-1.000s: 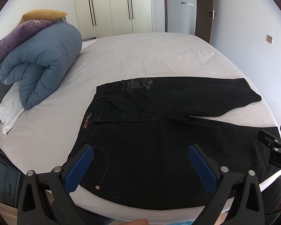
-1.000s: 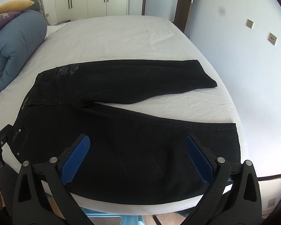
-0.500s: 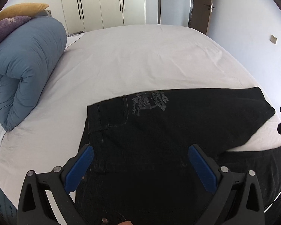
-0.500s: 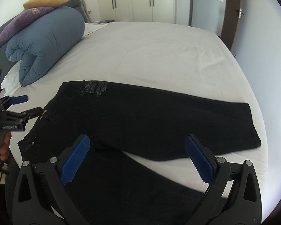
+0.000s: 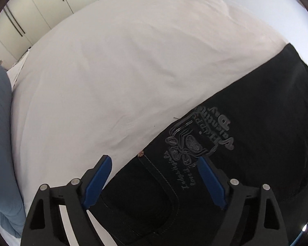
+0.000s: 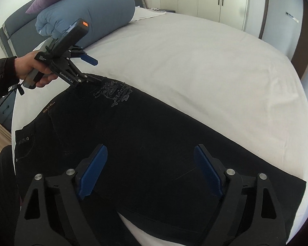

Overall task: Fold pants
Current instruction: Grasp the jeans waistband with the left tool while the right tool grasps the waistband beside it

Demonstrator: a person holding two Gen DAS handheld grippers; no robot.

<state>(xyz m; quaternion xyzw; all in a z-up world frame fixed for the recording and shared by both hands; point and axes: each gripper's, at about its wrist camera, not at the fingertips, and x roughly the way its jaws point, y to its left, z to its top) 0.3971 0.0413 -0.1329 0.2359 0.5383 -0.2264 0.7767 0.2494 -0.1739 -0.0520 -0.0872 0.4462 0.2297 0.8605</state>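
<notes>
Black pants (image 6: 154,143) lie spread flat on the bed (image 6: 195,61), legs apart, waistband toward the rolled blue duvet (image 6: 88,10).

Left tool (image 5: 154,182): blades set wide, nothing between them. It hangs low at the far waist corner, with the rivet and printed pocket emblem (image 5: 197,135) directly ahead; in the right wrist view one blade looks to be touching the cloth there. Judged purpose: to pinch that corner.

Right tool (image 6: 149,172): blades likewise wide and empty, poised over the far leg, whose hem lies ahead to its right. Judged purpose: to take that leg lower down, so both tools can carry it onto the near leg.

No fold yet made.
</notes>
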